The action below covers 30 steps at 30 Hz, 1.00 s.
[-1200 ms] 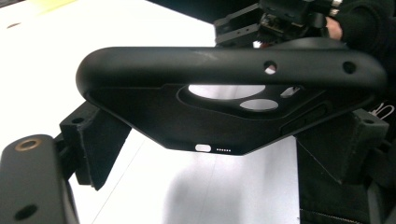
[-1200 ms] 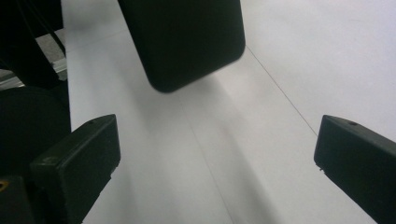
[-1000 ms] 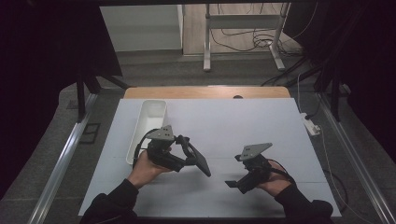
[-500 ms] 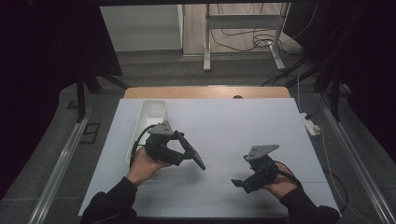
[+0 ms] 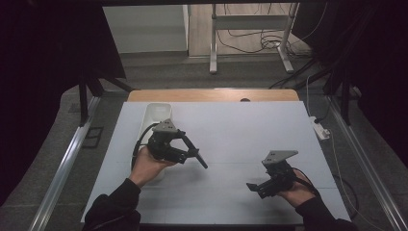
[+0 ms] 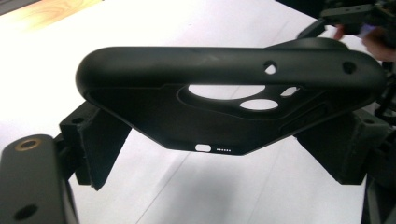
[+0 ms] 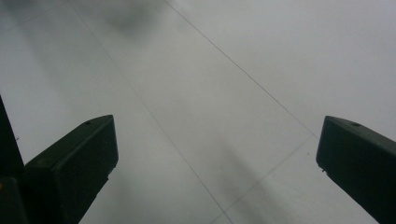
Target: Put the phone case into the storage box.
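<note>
The phone case (image 6: pixel 224 100), a black soft shell with camera cut-outs, is held up off the surface (image 5: pixel 240 130) in the left gripper (image 5: pixel 192 153), left of centre in the high view. In the left gripper view it lies crosswise between the jaws, which are pressed in on its lower edge from both sides, with its long rim running across the top of the frame.

The grip looks narrow and sits near one edge, so most of the case hangs out beyond the pads. A quick swing or a twist of the wrist could let it pivot or slide out and drop. The shell is also likely to flex, and more squeeze might simply bow it instead of holding it firmer.

The right gripper (image 5: pixel 255 187), at the lower right of the high view, has its jaws spread wide with nothing between them. If it comes in to take the free end at an angle, it could knock the case loose. The white tray (image 5: pixel 153 113) just behind the left hand could catch an elbow-side move.
</note>
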Motion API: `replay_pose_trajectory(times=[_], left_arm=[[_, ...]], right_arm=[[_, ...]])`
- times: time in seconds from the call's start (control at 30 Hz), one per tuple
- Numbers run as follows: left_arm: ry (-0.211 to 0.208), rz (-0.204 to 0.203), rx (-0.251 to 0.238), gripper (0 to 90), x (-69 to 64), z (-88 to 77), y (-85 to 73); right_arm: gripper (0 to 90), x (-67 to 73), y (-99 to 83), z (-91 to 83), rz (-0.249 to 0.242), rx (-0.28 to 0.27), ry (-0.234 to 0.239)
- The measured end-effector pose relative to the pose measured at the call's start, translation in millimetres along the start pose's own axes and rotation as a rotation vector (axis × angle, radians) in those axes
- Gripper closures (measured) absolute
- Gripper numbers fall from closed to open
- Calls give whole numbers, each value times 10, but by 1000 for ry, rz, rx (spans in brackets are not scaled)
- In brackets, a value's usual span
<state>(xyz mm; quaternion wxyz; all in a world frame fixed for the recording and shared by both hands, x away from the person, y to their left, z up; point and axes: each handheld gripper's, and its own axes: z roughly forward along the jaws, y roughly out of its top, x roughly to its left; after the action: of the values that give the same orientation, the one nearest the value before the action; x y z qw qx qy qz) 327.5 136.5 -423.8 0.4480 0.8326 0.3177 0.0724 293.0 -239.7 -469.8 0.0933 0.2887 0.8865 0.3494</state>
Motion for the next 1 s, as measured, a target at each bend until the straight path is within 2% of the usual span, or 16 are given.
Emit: replay_pose_trajectory(times=[0.2,0.43,0.53,0.83,1.0], left_arm=[[33,-28,12,141,74,-34,36],[56,-42,31,141,132,-62,91],[68,-48,37,141,154,-69,116],[91,-52,41,141,187,-129,217],[109,-57,48,141,217,-180,275]], right_arm=[[0,-36,-69,-95,29,-6,-38],[0,-70,-142,-209,74,-16,-81],[0,-76,-170,-240,76,-15,-94],[0,-102,-249,-346,124,-15,-142],[0,-122,-294,-385,135,-5,-162]])
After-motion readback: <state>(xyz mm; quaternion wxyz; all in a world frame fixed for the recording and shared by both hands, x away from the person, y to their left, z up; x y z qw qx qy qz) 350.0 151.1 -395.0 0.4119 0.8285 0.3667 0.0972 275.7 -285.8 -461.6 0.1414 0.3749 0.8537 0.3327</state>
